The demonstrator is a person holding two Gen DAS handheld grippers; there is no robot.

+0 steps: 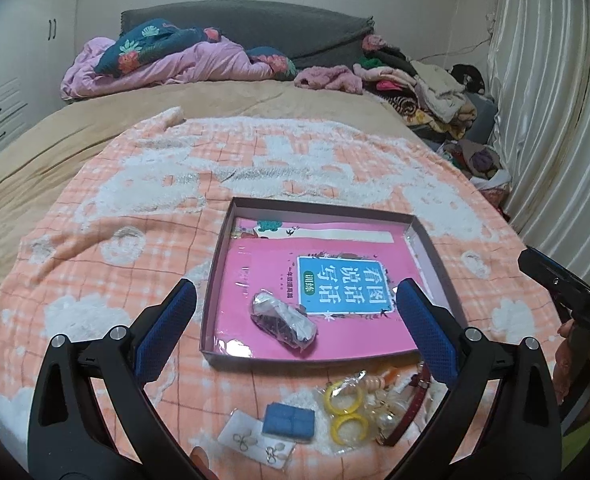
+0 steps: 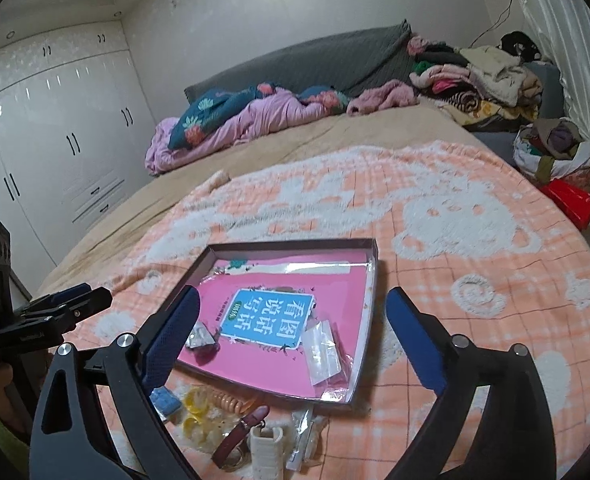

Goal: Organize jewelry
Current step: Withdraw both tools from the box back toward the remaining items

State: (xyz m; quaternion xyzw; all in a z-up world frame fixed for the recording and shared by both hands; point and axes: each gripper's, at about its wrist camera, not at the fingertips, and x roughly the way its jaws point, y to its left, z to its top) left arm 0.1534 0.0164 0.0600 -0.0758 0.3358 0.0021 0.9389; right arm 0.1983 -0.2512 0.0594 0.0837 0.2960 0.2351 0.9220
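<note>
A shallow pink-lined box (image 1: 435,256) (image 2: 369,304) lies on the blanket with a pink book inside. A small bagged dark bracelet (image 1: 285,322) (image 2: 201,338) lies in it, and a clear plastic bag (image 2: 323,350) lies near its front right. In front of the box lie loose jewelry: yellow rings (image 1: 345,408) (image 2: 195,406), a blue pouch (image 1: 289,420) (image 2: 165,398), an earring card (image 1: 255,442), a dark red strap (image 1: 409,410) (image 2: 241,432), a cream clip (image 2: 267,448). My left gripper (image 1: 299,316) is open above the box's front. My right gripper (image 2: 295,320) is open over the box.
The orange-and-white blanket (image 1: 295,168) covers a tan bed. A rumpled purple quilt (image 1: 167,64) and piled clothes (image 1: 427,88) lie at the far end. White wardrobes (image 2: 55,140) stand left; a curtain (image 1: 547,120) hangs right. A red box (image 2: 571,200) sits on the floor.
</note>
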